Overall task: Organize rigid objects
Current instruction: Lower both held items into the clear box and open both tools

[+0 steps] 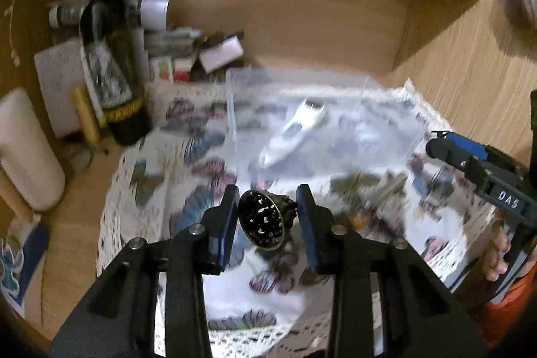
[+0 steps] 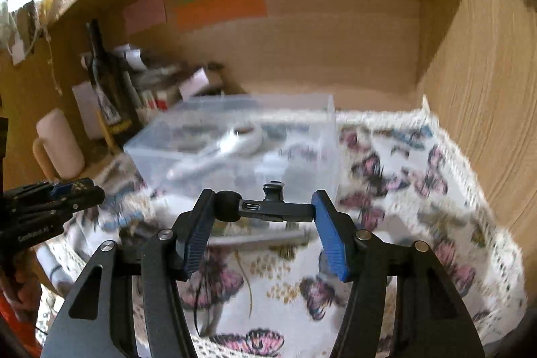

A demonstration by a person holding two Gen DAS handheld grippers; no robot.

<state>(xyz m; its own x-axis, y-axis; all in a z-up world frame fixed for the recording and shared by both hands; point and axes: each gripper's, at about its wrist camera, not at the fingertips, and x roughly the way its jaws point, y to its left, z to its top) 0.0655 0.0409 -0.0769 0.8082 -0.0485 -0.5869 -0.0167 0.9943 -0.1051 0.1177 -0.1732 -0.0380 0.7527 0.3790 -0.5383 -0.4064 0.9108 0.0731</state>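
one wine bottle, one clear box, two tongs

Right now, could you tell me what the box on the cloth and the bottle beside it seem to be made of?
The box looks like clear, slightly frosted plastic: a white object inside and the cloth behind show through its thin, straight walls. The bottle looks like dark glossy glass, with a sheen on its shoulder and a paper-looking label; motion blur leaves both open.
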